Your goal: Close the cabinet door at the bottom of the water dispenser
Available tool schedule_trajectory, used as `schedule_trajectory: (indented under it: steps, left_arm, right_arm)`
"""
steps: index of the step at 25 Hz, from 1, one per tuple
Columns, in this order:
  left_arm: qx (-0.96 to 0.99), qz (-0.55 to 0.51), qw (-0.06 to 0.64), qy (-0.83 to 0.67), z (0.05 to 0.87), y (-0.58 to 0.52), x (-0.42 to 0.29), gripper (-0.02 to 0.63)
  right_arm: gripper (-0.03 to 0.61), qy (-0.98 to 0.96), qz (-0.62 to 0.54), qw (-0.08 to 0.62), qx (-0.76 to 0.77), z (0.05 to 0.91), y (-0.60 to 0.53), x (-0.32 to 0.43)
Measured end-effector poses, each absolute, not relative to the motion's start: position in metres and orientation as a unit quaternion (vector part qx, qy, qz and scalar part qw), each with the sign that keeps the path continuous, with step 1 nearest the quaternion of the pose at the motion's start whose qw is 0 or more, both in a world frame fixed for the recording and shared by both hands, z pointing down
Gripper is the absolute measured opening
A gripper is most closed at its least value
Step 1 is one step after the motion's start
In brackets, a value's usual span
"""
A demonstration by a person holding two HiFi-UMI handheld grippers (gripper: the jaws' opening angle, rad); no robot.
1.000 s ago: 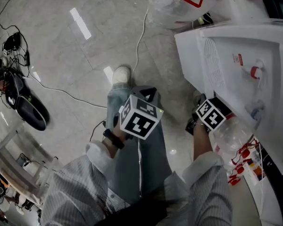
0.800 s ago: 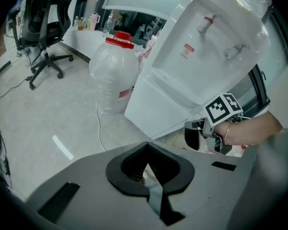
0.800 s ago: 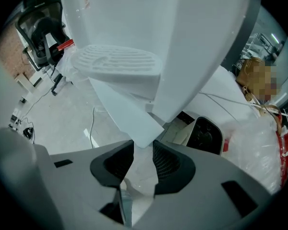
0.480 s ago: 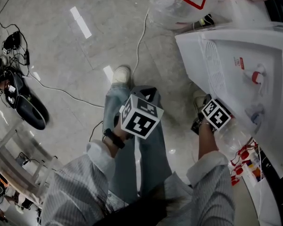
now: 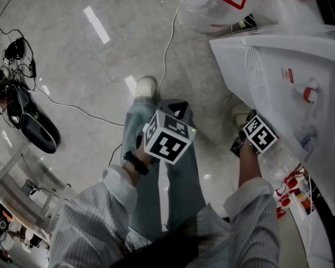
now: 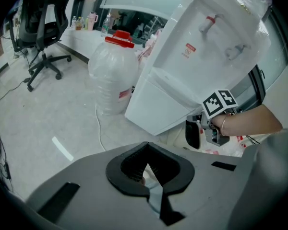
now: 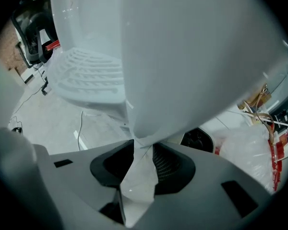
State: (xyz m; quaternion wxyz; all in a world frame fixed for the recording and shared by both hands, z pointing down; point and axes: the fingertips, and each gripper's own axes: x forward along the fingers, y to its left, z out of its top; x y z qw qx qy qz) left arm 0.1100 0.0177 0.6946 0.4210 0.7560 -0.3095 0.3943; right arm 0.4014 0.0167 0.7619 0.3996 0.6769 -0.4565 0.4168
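The white water dispenser stands at the right, with its taps and lower cabinet seen in the left gripper view. The white cabinet door fills the right gripper view. Its lower edge runs down between the pads of my right gripper, which is shut on it. In the head view that gripper sits low beside the dispenser's base. My left gripper hangs over the person's thigh, well left of the dispenser. Its jaws meet at the tips with nothing between them.
A big water bottle with a red cap stands left of the dispenser. A white cable and black gear with wires lie on the tiled floor. Plastic bags sit behind, packaged goods at right. An office chair stands far off.
My right gripper has shifted slightly to the right, toward the dispenser, still gripping the door edge. The left gripper has stayed where it was.
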Motion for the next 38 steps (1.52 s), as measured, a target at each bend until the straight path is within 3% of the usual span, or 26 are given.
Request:
schedule_trajectory:
  steps: [10, 17, 30, 38]
  left_arm:
    - [0.766, 0.390, 0.408, -0.308, 0.663, 0.002, 0.106, 0.011]
    - [0.793, 0.394, 0.371, -0.281, 0.602, -0.017, 0.109, 0.011]
    - [0.852, 0.346, 0.309, -0.243, 0.414, -0.059, 0.104, 0.011]
    - [0.909, 0.270, 0.238, -0.209, 0.269, -0.077, 0.115, 0.011]
  right_arm:
    - [0.123, -0.452, 0.440, 0.377, 0.678, 0.740, 0.027, 0.372]
    - [0.123, -0.471, 0.459, 0.322, 0.681, 0.675, 0.017, 0.314]
    - [0.123, -0.584, 0.457, 0.105, 0.663, 0.431, -0.054, 0.233]
    - [0.115, -0.696, 0.336, 0.041, 0.633, 0.246, -0.051, 0.190]
